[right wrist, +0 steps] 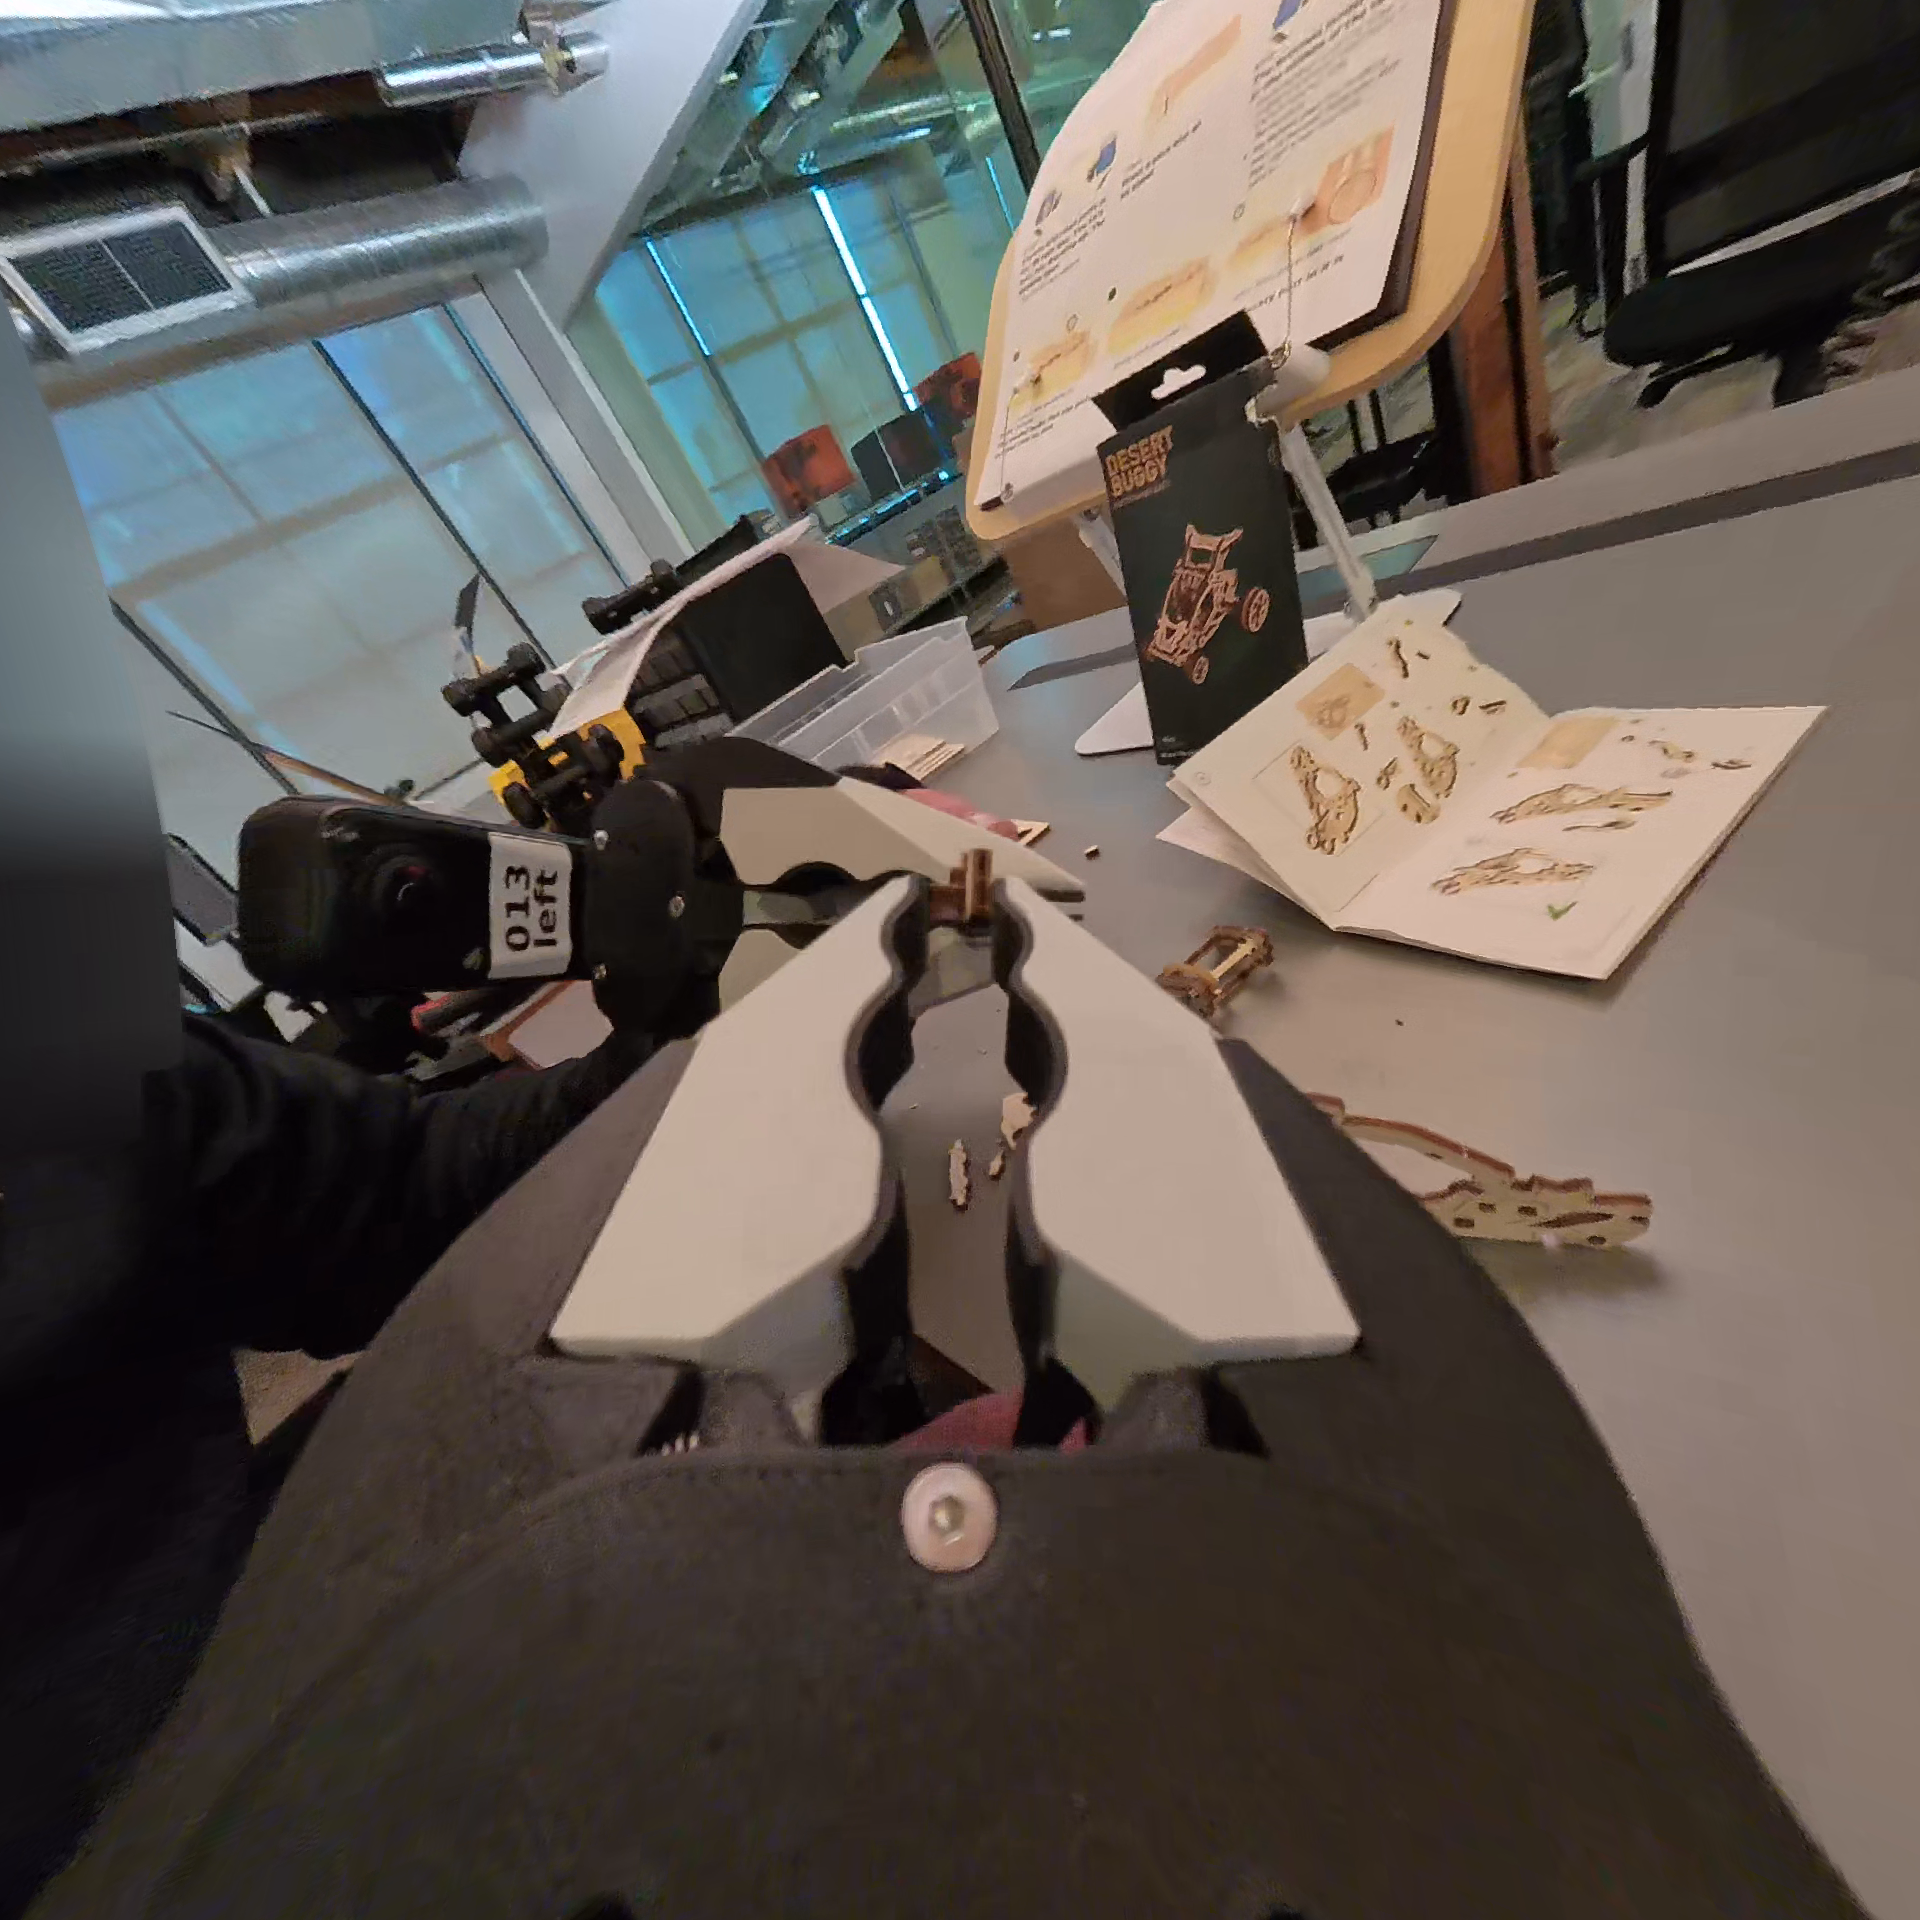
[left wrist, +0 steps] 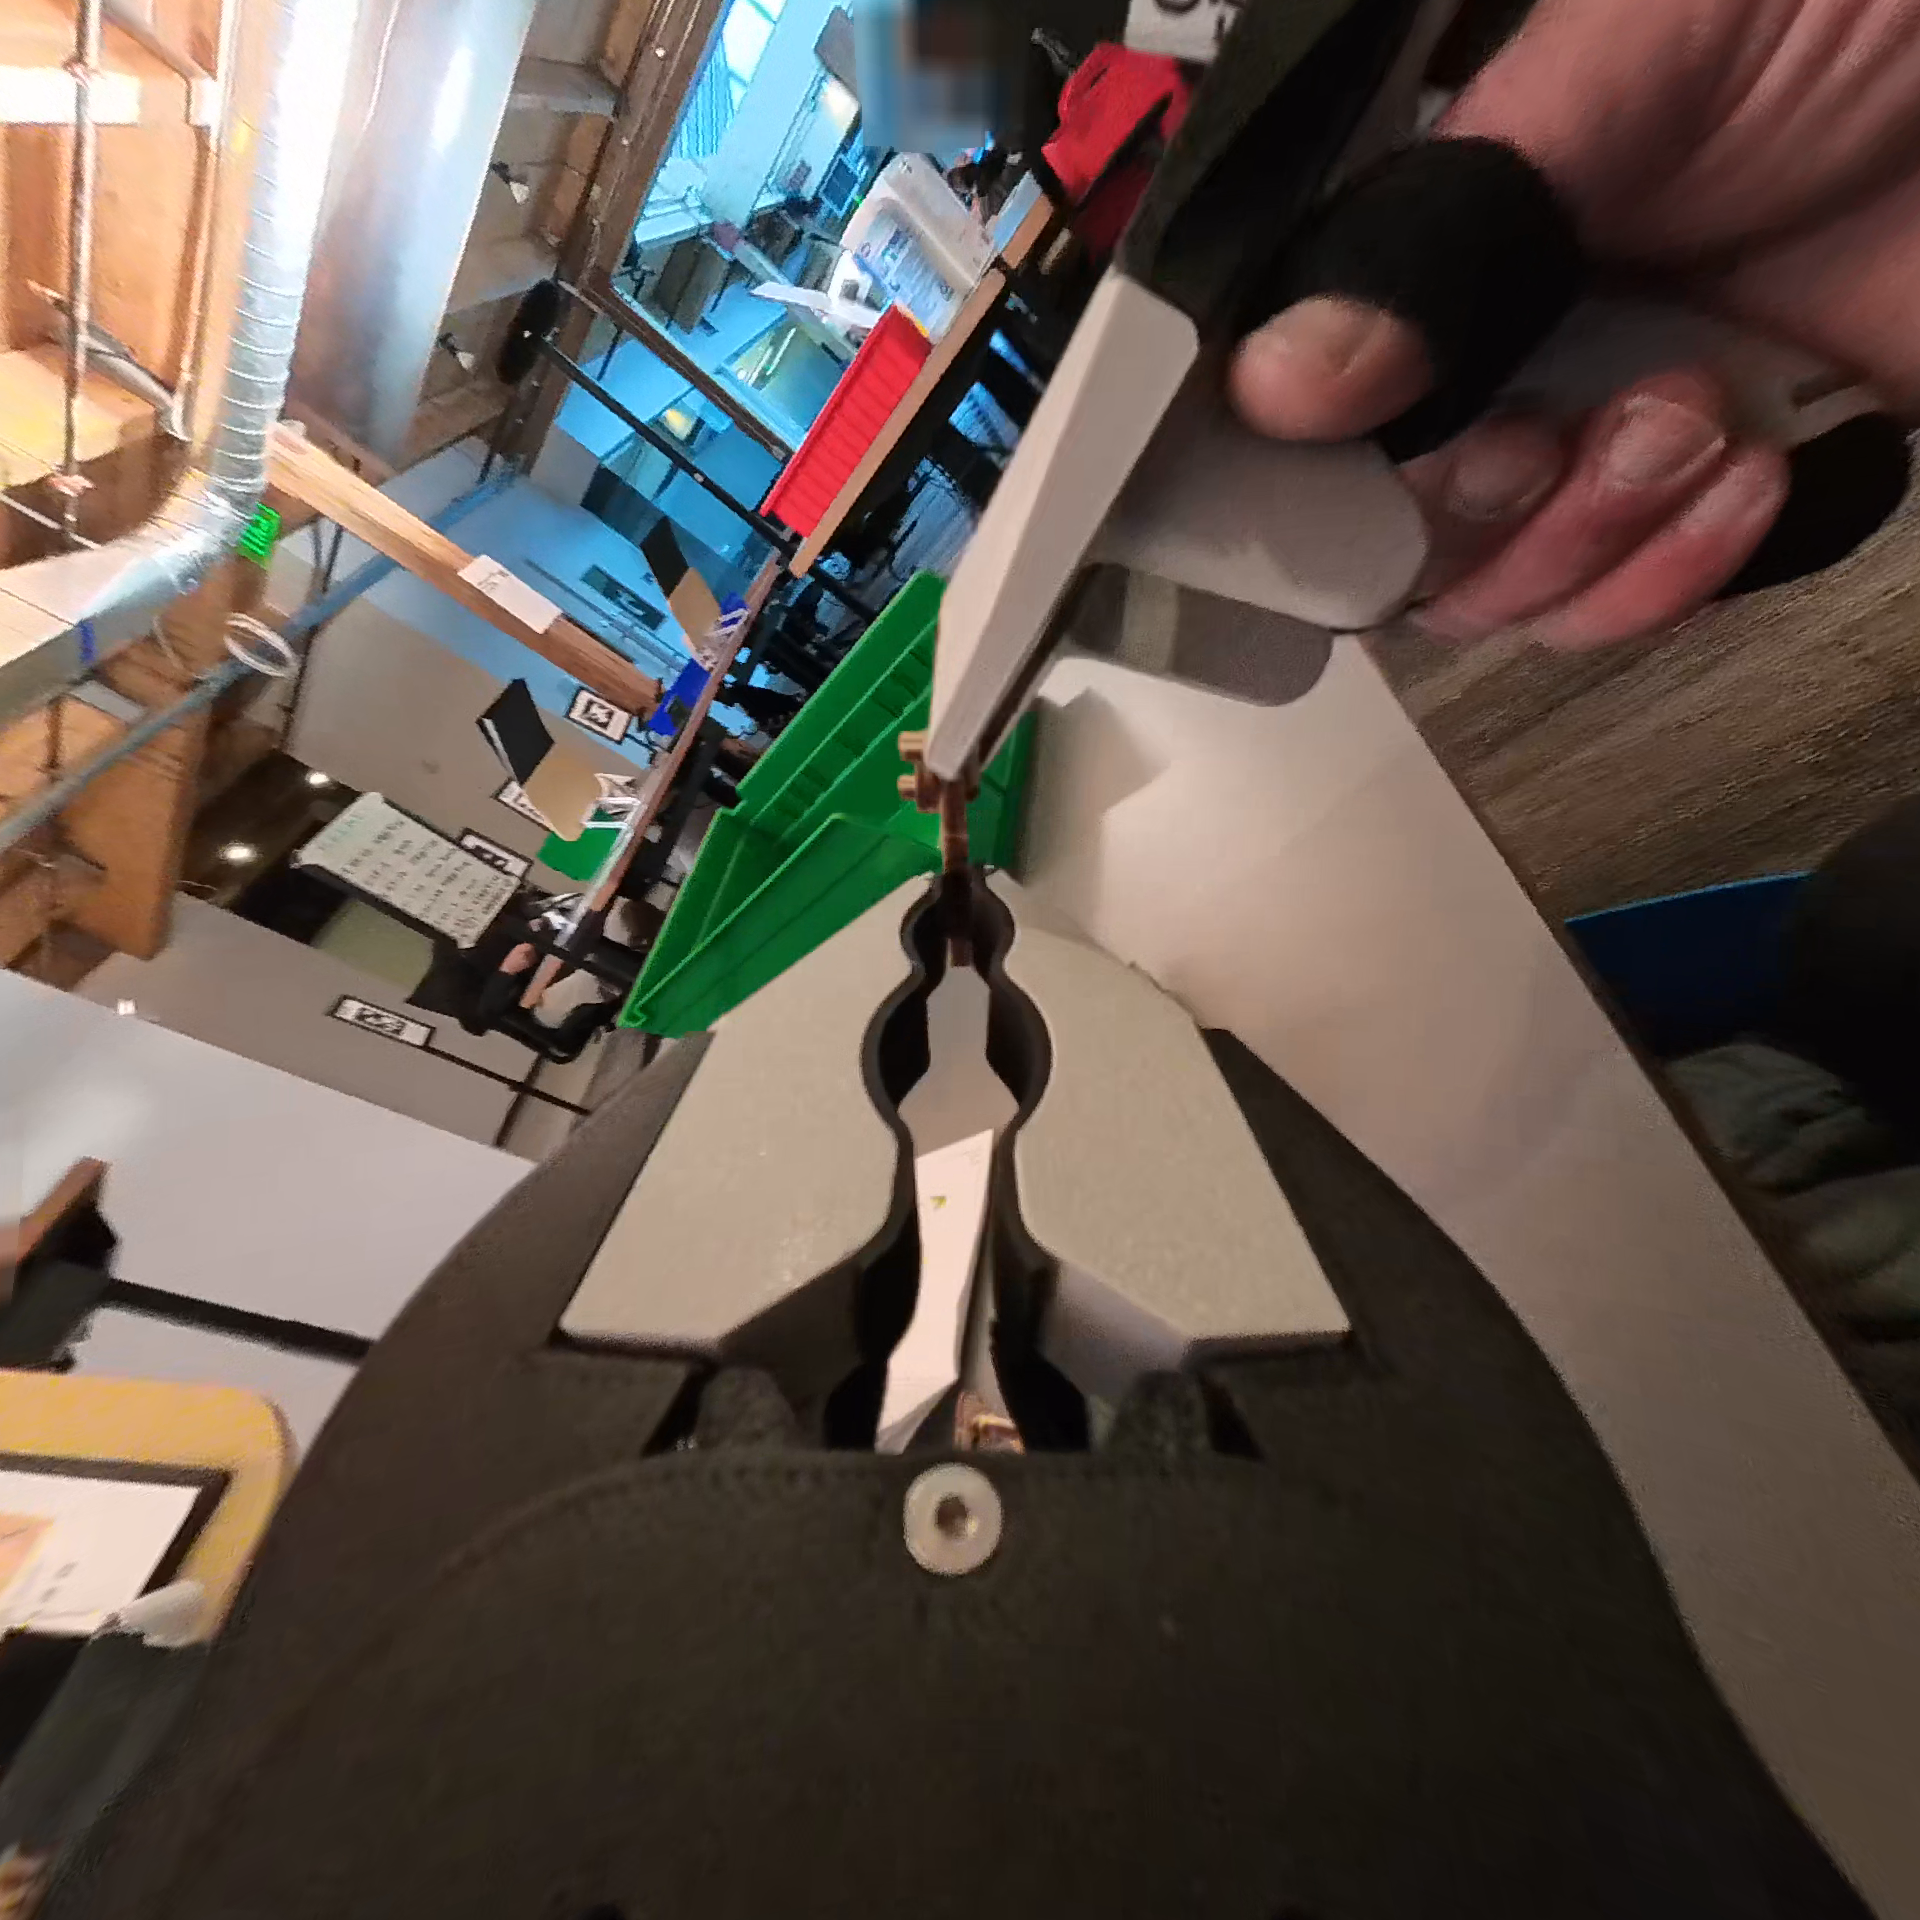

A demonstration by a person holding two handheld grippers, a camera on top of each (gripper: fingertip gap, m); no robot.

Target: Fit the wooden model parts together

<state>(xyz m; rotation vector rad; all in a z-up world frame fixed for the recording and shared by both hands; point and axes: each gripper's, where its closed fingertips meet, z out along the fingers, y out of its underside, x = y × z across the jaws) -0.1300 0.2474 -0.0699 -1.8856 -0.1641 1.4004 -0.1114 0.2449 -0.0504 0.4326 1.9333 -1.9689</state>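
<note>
Evidently both grippers pinch one small wooden piece (right wrist: 971,888) above the bench (right wrist: 1662,1039): left gripper (left wrist: 961,914) steadying, right gripper (right wrist: 961,904) apparently pressing parts together.

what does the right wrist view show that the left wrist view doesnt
Only the right wrist view: the open instruction booklet, the black kit card, a small wooden frame assembly, a flat wooden part and a clear plastic bin.

Only the left wrist view: green bins, a red bin and the hand holding the right gripper.

Both: the two grippers meeting tip to tip on a small wooden piece, the left gripper closed on its thin edge.
</note>
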